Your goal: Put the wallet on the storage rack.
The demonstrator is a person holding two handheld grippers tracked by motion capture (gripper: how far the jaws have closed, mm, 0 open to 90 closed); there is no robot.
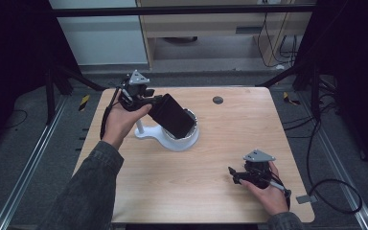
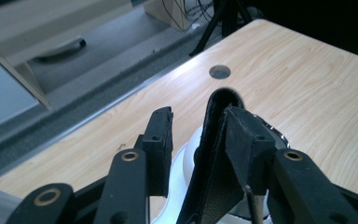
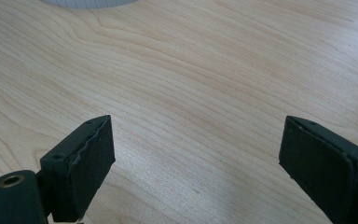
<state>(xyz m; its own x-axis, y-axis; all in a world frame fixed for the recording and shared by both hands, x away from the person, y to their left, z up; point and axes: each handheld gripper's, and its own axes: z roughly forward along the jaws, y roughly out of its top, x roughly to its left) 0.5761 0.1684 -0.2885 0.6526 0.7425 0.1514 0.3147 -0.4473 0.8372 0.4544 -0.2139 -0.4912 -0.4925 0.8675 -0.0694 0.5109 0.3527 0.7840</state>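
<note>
Black and flat, a rectangular leather-like wallet or case (image 1: 171, 115) hangs tilted over a white round stand (image 1: 181, 139) with a metal-rimmed cup, at the far left-middle part of the light wooden tabletop (image 1: 206, 158). In the left gripper view this black case (image 2: 213, 154) stands edge-on between the jaws of the left claw (image 2: 200, 140): it lies against one jaw, while the other jaw stands apart from it with a clear gap, so the claw is partly open and I cannot tell if it really grips the case. In the high view the left claw (image 1: 157, 101) is at the upper corner of the case, with the person's hand (image 1: 120, 120) behind it. A thin white post (image 1: 139, 127) rises from the base of the stand, just beside the hand. The right claw (image 1: 231, 173) rests low near the front right edge of the tabletop, well apart from the stand; its jaws (image 3: 191, 163) are wide open with nothing between them, over bare wood. A small round grey cap (image 1: 217, 100) sits in the tabletop near the far edge. Around the tabletop there is grey carpet floor (image 1: 326, 158), black cables (image 1: 335, 191) and dark frame legs (image 1: 311, 81).
</note>
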